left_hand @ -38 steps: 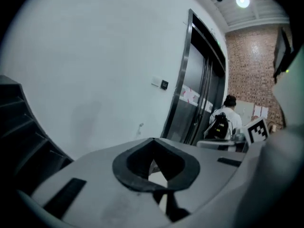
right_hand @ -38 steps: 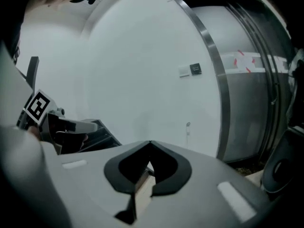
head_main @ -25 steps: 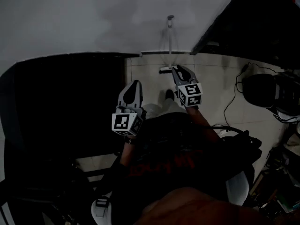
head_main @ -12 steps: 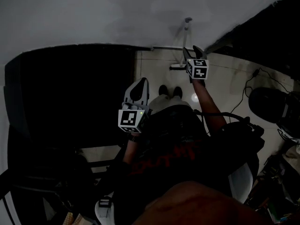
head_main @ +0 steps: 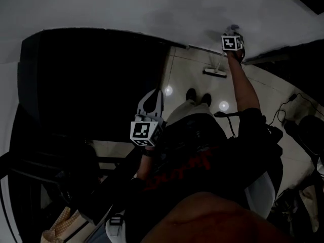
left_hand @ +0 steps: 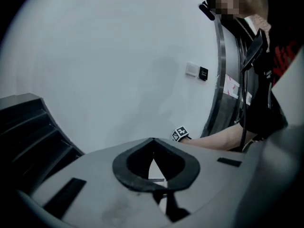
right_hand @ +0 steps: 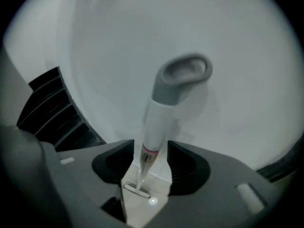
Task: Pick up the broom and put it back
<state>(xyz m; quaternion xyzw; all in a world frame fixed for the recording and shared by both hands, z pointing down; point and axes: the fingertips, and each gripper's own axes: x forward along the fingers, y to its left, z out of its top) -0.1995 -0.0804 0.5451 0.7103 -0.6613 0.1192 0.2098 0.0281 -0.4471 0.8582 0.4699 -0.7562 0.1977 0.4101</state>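
The broom leans upright against the white wall. Its pale handle [right_hand: 156, 122] ends in a grey looped grip [right_hand: 184, 77], and its flat head [head_main: 215, 72] rests on the tiled floor. My right gripper [right_hand: 149, 147] is stretched out to the wall high on the handle [head_main: 223, 54]. Its jaws are opening, and the handle stands between the dark pads [right_hand: 183, 167] with a gap on each side. My left gripper [left_hand: 152, 140] is shut and empty, held near the person's body [head_main: 151, 99], well apart from the broom.
A large black unit [head_main: 91, 85] fills the left side up to the wall [head_main: 126, 9]. The person's shoes [head_main: 197, 95] stand on the tiles just short of the broom head. Cables and dark gear [head_main: 304, 130] lie at the right. A wall switch [left_hand: 192, 69] and a metal door frame [left_hand: 221, 80] show.
My right gripper has swung out to the wall and now straddles the broom handle near its top, with its jaws wider apart. The left gripper has drifted a little and stays shut.
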